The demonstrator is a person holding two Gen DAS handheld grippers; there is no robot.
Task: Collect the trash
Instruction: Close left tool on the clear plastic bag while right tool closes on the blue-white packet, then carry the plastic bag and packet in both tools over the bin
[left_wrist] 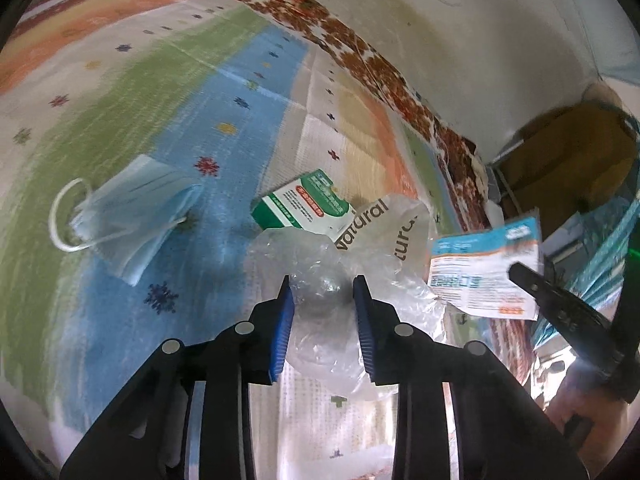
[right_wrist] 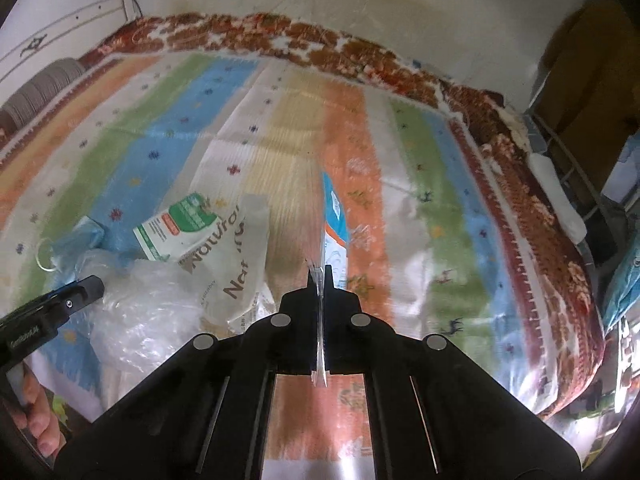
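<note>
Only the left wrist view shows the face mask (left_wrist: pixel 128 216) whole on the striped bed cover (left_wrist: pixel 140 92); the right view catches its edge. The left gripper (left_wrist: pixel 323 290) angles down, fingers half-spread around crumpled clear plastic (left_wrist: pixel 316 280). The right gripper (right_wrist: pixel 319 274) pinches a flat printed packet (right_wrist: pixel 334 220) edge-on above the cover, near the green box (right_wrist: pixel 176 228).

The clear plastic bag (left_wrist: pixel 384 232) carries large brown letters: "Natural" can be read on it in the right wrist view, and "natural" with a cut-off "tura" in the left wrist view. Smaller print on the bag is too blurred to read. The green and white box (left_wrist: pixel 306 206) and the blue and white leaflet (left_wrist: pixel 484 268) bear print, none of it legible.
</note>
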